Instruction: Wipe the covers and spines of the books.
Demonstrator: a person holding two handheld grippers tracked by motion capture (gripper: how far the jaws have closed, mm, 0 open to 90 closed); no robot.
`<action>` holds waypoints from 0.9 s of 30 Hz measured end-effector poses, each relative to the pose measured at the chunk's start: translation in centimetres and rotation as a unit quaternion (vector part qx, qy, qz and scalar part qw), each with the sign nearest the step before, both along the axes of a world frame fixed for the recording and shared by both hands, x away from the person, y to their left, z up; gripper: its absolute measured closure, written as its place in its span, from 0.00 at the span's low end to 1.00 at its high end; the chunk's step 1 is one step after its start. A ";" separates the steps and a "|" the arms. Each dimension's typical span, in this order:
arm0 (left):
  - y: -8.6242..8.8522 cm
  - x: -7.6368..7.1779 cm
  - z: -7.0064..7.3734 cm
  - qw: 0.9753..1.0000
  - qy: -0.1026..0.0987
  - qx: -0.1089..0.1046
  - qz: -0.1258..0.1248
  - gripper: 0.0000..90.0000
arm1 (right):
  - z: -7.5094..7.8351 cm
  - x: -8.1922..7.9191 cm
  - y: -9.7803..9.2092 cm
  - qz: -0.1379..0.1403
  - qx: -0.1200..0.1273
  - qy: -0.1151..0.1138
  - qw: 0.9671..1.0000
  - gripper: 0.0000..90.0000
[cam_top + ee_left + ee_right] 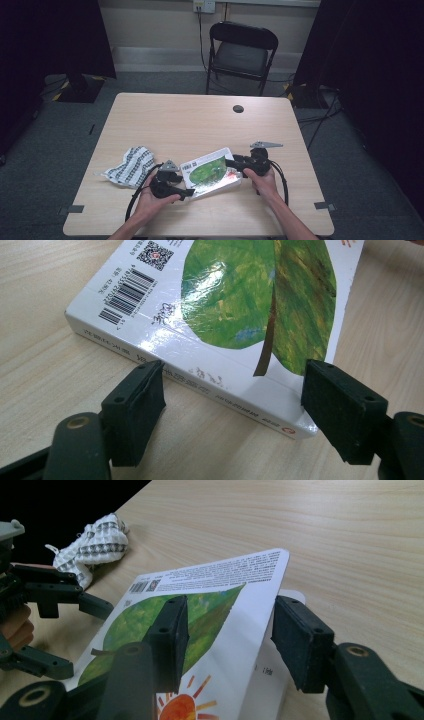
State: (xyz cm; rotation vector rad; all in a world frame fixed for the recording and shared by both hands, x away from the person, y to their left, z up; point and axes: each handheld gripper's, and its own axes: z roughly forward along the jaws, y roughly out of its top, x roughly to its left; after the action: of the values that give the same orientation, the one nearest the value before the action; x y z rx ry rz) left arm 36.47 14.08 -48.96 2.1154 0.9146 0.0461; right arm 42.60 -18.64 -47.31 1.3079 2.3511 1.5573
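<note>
Where book (211, 171) lies, wooden table (190, 120), folding chair (242, 52)

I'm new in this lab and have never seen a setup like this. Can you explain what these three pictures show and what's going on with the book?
There is no robot here. A person sits at a wooden table and holds a hand-held gripper in each hand. The high view looks down from above: the left gripper is at the left, the right gripper at the right. The other two pictures come from cameras riding on each gripper, looking along its two black jaws.

On the table lie a picture book with a green leaf on its cover, and a checked cloth to its left.

The left gripper is open, its jaws at the book's spine. The right gripper is open around the lifted cover, one jaw on each side, not clamped.
</note>
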 end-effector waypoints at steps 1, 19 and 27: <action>0.0 0.1 0.0 1.000 0.000 -0.001 0.006 0.28 | 0.0 0.0 -0.1 0.003 -0.006 0.002 1.000 0.56; 0.3 0.6 -0.1 1.000 0.004 -0.012 0.003 0.33 | 0.5 1.1 2.8 0.091 -0.038 0.014 0.995 0.48; 0.1 0.9 0.2 1.000 0.001 0.000 -0.006 0.33 | 0.7 2.6 3.8 0.092 -0.039 0.027 0.995 0.49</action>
State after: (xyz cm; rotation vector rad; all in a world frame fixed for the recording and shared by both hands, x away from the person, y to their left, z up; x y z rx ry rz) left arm 37.32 14.22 -48.79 2.1217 0.9028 0.0385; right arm 45.22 -14.88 -46.64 1.1617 2.6024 1.4745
